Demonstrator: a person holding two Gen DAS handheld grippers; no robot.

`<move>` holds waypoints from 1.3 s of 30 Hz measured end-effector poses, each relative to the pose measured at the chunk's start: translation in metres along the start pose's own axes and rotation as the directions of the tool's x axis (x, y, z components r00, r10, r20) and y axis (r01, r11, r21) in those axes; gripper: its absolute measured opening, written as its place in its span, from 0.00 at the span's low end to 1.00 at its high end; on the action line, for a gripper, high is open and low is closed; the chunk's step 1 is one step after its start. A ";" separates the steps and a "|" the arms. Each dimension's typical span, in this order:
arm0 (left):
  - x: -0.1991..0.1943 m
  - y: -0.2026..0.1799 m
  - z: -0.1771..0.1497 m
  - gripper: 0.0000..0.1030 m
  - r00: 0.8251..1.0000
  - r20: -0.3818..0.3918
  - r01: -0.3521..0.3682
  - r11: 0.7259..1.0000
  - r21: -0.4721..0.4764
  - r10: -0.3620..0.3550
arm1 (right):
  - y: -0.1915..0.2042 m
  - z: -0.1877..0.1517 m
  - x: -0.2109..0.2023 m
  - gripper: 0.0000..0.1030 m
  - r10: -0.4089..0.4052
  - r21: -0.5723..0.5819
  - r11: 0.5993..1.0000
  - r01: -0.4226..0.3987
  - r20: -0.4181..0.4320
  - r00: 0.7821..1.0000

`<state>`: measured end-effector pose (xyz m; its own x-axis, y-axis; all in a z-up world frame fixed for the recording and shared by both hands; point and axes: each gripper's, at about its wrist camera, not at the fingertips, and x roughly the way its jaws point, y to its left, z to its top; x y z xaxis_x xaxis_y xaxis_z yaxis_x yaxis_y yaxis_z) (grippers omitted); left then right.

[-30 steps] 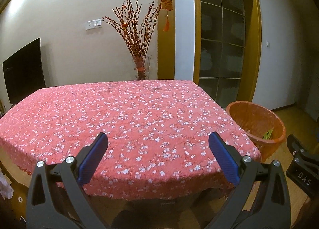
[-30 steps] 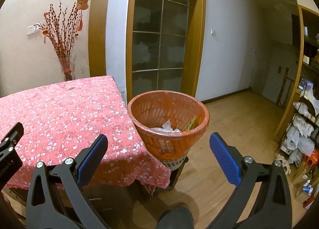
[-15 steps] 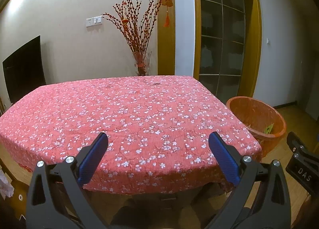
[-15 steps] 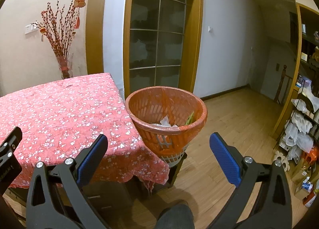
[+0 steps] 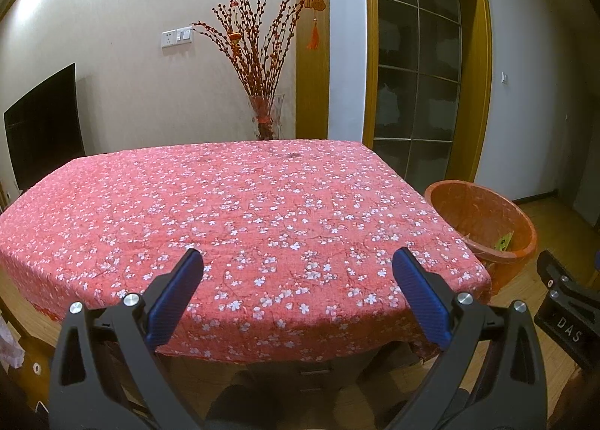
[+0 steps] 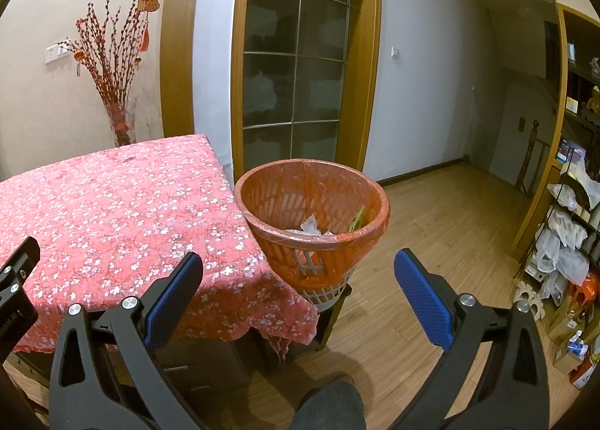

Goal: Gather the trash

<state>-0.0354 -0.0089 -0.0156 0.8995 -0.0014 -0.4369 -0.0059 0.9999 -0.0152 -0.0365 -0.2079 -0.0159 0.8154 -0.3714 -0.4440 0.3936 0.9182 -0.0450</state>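
An orange waste basket (image 6: 313, 220) with a thin liner stands on a low stand at the table's right corner. White crumpled trash (image 6: 310, 226) and a green wrapper (image 6: 356, 219) lie inside it. The basket also shows in the left wrist view (image 5: 483, 222). My left gripper (image 5: 298, 297) is open and empty in front of the table's near edge. My right gripper (image 6: 298, 297) is open and empty, short of the basket. The table with a red flowered cloth (image 5: 232, 212) bears no trash that I can see.
A vase of red branches (image 5: 264, 119) stands behind the table by the wall. A glass door (image 6: 296, 66) is behind the basket. A rack with bags and boxes (image 6: 566, 242) stands at the right. Wooden floor (image 6: 442, 220) lies right of the basket.
Both grippers have drawn back and lowered a little, so the table and basket sit farther and higher in view. Both stay open.
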 end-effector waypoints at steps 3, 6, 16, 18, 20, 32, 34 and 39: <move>0.000 0.000 0.000 0.96 1.000 -0.001 0.000 1.000 -0.001 0.000 | 0.000 0.000 0.000 0.98 0.000 0.000 1.000 0.000 0.001 1.000; 0.000 0.000 0.000 0.96 1.000 -0.001 0.000 1.000 -0.002 0.000 | 0.000 0.000 0.000 0.98 0.001 -0.001 1.000 -0.001 0.001 1.000; 0.000 -0.001 -0.002 0.96 1.000 -0.009 0.000 1.000 -0.006 -0.001 | 0.000 0.000 0.000 0.98 0.000 0.000 1.000 0.000 0.000 1.000; 0.000 -0.002 -0.002 0.96 1.000 -0.010 0.001 1.000 -0.007 -0.001 | 0.000 0.000 0.000 0.98 0.000 0.000 1.000 0.000 0.001 1.000; 0.000 -0.002 -0.002 0.96 1.000 -0.010 0.001 1.000 -0.006 -0.001 | -0.001 0.000 0.000 0.98 -0.001 0.002 1.000 0.001 0.001 1.000; 0.001 -0.004 -0.003 0.96 1.000 -0.014 0.003 1.000 -0.003 -0.003 | -0.003 -0.001 0.002 0.98 0.000 0.004 1.000 0.000 -0.002 1.000; 0.002 -0.003 -0.002 0.96 1.000 -0.014 0.003 1.000 -0.003 -0.003 | -0.004 -0.001 0.002 0.98 0.000 0.004 1.000 0.000 -0.002 1.000; 0.001 -0.004 -0.002 0.96 1.000 -0.016 0.003 1.000 -0.004 -0.003 | -0.003 -0.001 0.002 0.98 0.000 0.004 1.000 0.000 -0.002 1.000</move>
<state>-0.0353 -0.0128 -0.0183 0.8924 -0.0044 -0.4511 -0.0053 0.9998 -0.0203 -0.0367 -0.2116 -0.0173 0.8145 -0.3715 -0.4457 0.3955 0.9175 -0.0419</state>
